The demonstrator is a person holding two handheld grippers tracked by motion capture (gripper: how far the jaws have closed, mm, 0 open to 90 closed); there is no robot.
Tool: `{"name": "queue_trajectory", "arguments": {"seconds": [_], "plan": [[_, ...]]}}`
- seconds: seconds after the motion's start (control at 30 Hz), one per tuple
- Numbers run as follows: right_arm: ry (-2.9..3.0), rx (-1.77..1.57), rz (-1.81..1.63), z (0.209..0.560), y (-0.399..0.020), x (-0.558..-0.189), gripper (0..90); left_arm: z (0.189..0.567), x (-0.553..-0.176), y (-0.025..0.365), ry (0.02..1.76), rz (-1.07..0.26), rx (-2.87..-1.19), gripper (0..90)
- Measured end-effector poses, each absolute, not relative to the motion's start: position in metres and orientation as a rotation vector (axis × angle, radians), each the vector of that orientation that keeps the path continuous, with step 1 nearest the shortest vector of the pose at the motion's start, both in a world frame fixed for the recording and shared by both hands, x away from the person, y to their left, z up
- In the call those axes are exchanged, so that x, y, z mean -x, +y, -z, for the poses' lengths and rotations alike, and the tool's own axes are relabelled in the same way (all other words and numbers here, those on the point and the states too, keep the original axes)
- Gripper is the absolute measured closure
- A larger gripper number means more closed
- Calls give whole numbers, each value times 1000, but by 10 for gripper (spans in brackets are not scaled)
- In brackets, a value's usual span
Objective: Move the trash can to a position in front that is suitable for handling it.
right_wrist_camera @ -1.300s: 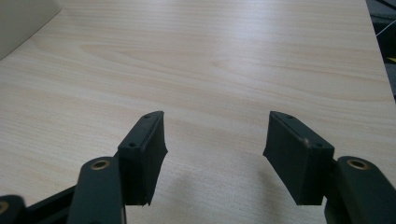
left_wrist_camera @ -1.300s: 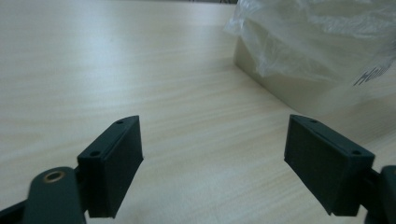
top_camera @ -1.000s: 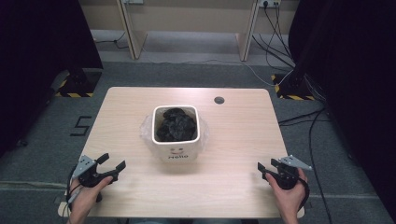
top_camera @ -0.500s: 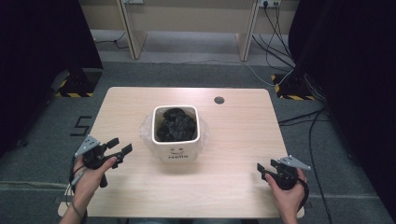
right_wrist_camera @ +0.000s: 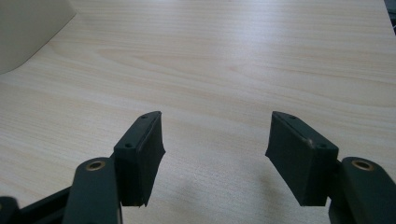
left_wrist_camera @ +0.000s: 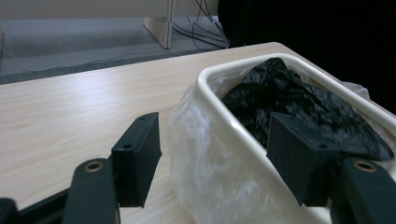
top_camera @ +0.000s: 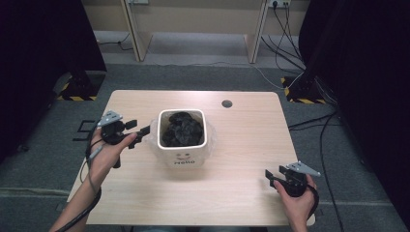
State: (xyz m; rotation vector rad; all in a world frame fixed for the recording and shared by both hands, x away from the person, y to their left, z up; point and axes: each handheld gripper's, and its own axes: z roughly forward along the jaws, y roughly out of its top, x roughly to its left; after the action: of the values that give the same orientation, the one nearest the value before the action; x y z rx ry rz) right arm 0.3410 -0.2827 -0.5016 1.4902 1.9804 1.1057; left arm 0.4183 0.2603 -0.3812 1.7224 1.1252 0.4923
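Looks like a lab or recording room. Bare wooden table [top_camera: 241, 145] on grey carpet [top_camera: 348, 159], hemmed by black curtains [top_camera: 43, 43] left and right. Far off, cables [top_camera: 285, 24] from a wall socket [top_camera: 274, 3] and hazard-taped stand feet [top_camera: 77, 89].

The left gripper [top_camera: 140, 131] is held raised above the table's left edge, forearm reaching in from the near-left corner, its jaws apart and just closing. The right gripper [top_camera: 271, 177] rests low near the near-right corner, jaws wide apart.
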Motion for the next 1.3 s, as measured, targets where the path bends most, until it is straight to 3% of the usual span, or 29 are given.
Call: {"name": "queue_trajectory", "arguments": {"seconds": [0.43,0.8,1.17,1.3], "plan": [[1981,-1499,-1113,502,-283,-340,360,385,-469,220,1274,-458,-1822,454],[1994,-1505,-1113,503,-282,-340,360,390,-481,208,1396,-397,-1885,566],[1998,-1509,-1113,504,-282,-341,361,383,-482,196,1453,-483,-1961,669],[1998,-1516,-1115,504,-282,-341,360,381,-484,193,1480,-567,-2009,753]]}}
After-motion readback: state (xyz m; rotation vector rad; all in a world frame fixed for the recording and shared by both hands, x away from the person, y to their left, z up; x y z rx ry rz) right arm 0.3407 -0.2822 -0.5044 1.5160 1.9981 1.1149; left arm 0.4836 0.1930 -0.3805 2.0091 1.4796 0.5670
